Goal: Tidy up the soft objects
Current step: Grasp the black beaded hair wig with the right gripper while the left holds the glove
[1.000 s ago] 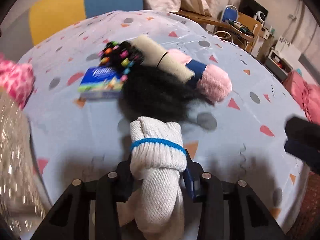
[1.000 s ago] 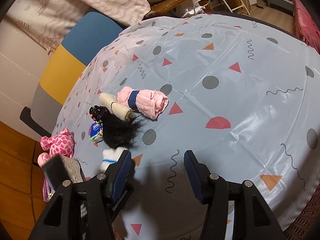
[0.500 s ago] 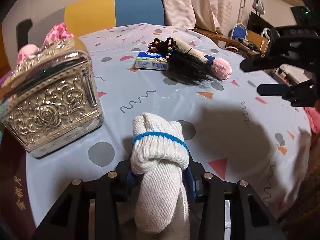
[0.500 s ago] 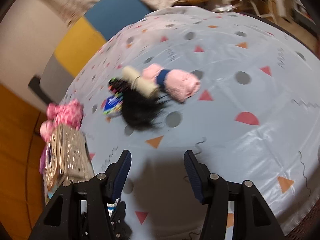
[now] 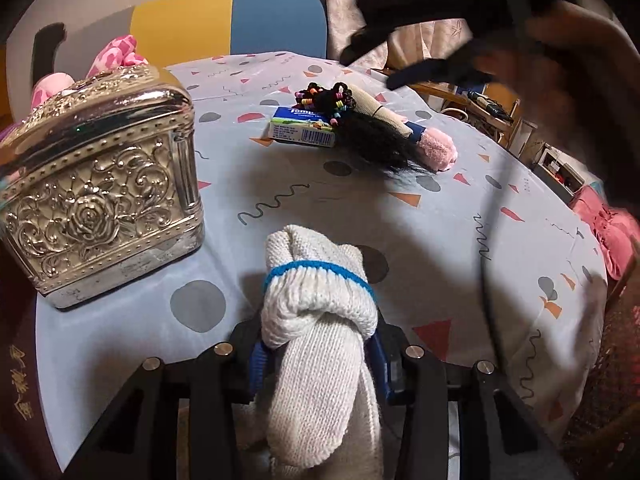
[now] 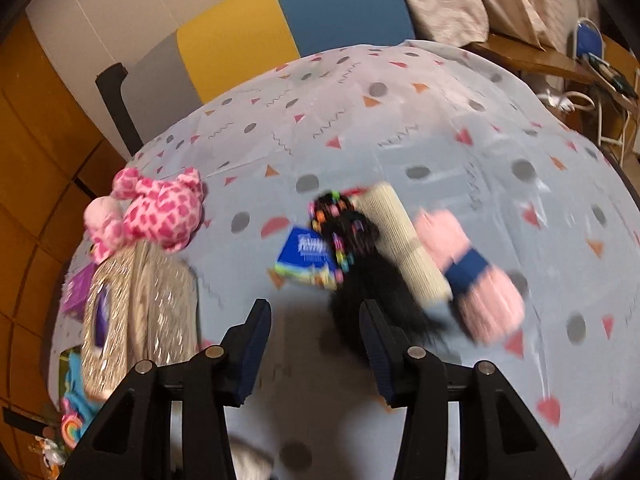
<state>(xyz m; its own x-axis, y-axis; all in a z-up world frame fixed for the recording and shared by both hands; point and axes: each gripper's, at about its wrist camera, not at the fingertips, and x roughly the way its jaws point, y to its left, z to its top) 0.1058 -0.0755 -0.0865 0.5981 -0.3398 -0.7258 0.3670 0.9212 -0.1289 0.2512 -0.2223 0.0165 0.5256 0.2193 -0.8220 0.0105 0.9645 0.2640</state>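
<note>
Jaws of the left gripper [image 5: 318, 364] clamp a rolled white sock [image 5: 320, 320] above the table [image 5: 460, 240], right gripper [image 6: 314, 336] jaws closing on nothing, silver box [image 5: 100, 204] at ten o'clock, chair [image 5: 228, 20] and curtains at twelve.

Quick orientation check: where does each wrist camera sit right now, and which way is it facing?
Left wrist: sits behind the left gripper, angled down across the table; its fingers clamp a rolled white sock; silver box at left; the right gripper and a blurred hand show top right.
Right wrist: sits behind the right gripper, tilted down onto the pile; its jaws are closing with nothing between them.
Shared: tissue pack, black wig, beige roll, pink towel roll, silver box, colour-block chair.
</note>
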